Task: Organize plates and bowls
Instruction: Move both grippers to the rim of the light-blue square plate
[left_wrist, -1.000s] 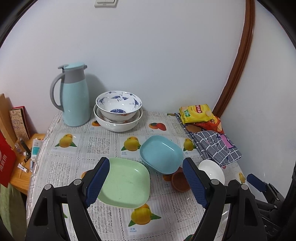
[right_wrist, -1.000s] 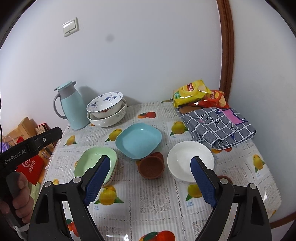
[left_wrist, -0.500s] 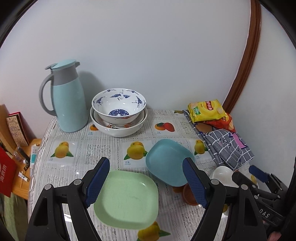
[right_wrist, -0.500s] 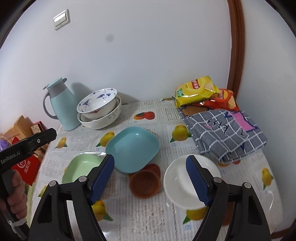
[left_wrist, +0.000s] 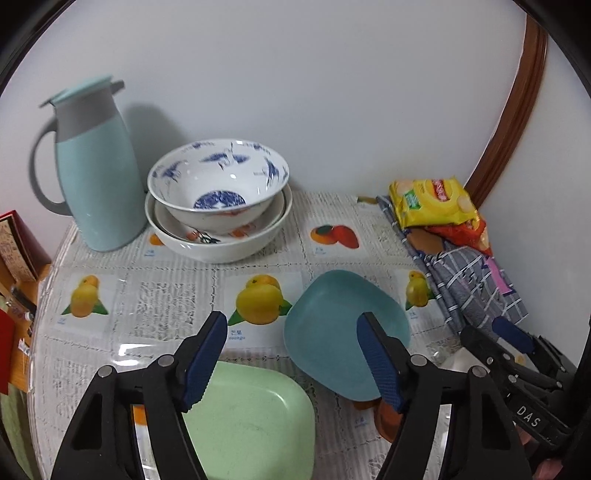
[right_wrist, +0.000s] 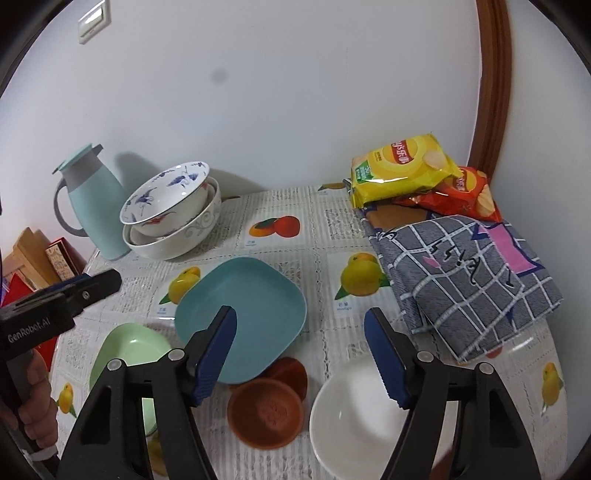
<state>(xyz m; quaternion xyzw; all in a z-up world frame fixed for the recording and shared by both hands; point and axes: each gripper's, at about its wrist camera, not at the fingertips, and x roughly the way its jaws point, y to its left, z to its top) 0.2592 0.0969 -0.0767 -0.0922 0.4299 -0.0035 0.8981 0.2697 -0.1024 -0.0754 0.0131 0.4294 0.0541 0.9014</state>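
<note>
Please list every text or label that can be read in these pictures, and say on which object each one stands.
"GenRobot.AI": on the left gripper body.
"DAS": on the right gripper body.
"mango": under a yellow fruit picture on the tablecloth; the other captions are too small.
Yellow chip bag: red brand logo, blurred.
Red chip bag: unreadable.
Grey cloth: dark marks, not legible.
Box at left: print too small.
</note>
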